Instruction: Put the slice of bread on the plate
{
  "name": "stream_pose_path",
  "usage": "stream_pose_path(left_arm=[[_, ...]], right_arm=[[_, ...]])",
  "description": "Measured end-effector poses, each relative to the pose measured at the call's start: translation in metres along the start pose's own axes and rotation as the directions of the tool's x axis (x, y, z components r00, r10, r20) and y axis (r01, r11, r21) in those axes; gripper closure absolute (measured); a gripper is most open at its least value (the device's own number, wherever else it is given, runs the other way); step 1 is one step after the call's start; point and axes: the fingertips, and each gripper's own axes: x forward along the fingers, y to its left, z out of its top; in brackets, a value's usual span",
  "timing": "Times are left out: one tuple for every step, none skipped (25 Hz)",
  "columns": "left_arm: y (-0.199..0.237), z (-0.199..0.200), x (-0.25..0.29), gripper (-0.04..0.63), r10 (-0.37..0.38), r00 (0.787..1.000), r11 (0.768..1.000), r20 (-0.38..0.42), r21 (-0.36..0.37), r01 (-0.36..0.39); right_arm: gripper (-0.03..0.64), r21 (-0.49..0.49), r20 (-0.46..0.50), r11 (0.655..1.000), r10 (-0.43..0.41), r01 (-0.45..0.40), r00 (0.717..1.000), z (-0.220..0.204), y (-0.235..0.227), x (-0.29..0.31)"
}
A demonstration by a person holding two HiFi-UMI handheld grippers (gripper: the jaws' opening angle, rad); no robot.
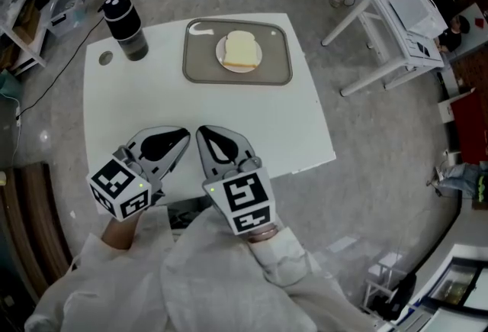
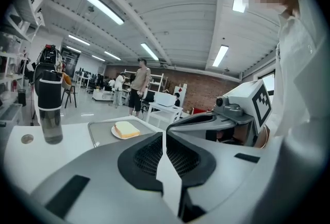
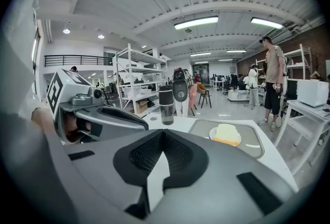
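A pale slice of bread (image 1: 239,49) lies on a small white plate (image 1: 223,60), which sits in a grey tray (image 1: 200,67) at the far side of the white table (image 1: 137,105). Both grippers hover side by side over the table's near edge, well short of the tray. My left gripper (image 1: 183,134) is shut with nothing in it, and so is my right gripper (image 1: 202,131). In the left gripper view the jaw tips (image 2: 164,133) meet, with the bread (image 2: 127,128) beyond. In the right gripper view the tips (image 3: 164,132) also touch, and the bread (image 3: 227,134) lies ahead to the right.
A dark drinking bottle (image 1: 126,27) stands at the table's far left corner beside a round cable hole (image 1: 105,58). A white side table (image 1: 396,25) stands off to the right on the floor. People stand in the room beyond.
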Motion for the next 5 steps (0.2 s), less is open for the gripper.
stream_pose_path(left_arm=[[-0.0010,0.0007,-0.0007,0.568,-0.004,1.000,1.000,0.003,0.000,0.004],[-0.0020,0.0015,-0.0016,0.568,-0.008,1.000,1.000,0.005,-0.002,0.008],[-0.0030,0.0025,-0.0025,0.568,-0.013,1.000,1.000,0.007,-0.005,0.013],[-0.0040,0.0035,-0.0034,0.568,-0.017,1.000,1.000,0.009,-0.008,0.017],[-0.0048,0.0044,-0.0043,0.568,-0.022,1.000,1.000,0.010,-0.010,0.022]], right_arm=[[0.603,0.001,0.000,1.000,-0.006,0.006,1.000,0.0004,-0.0007,-0.0003],[0.603,0.002,0.000,1.000,-0.011,0.011,1.000,0.0011,-0.0011,-0.0005],[0.603,0.003,0.001,1.000,-0.014,0.014,1.000,0.0018,-0.0011,-0.0006],[0.603,0.005,0.002,1.000,-0.015,0.015,1.000,0.0026,-0.0008,-0.0007],[0.603,0.007,0.003,1.000,-0.016,0.016,1.000,0.0034,-0.0005,-0.0007]])
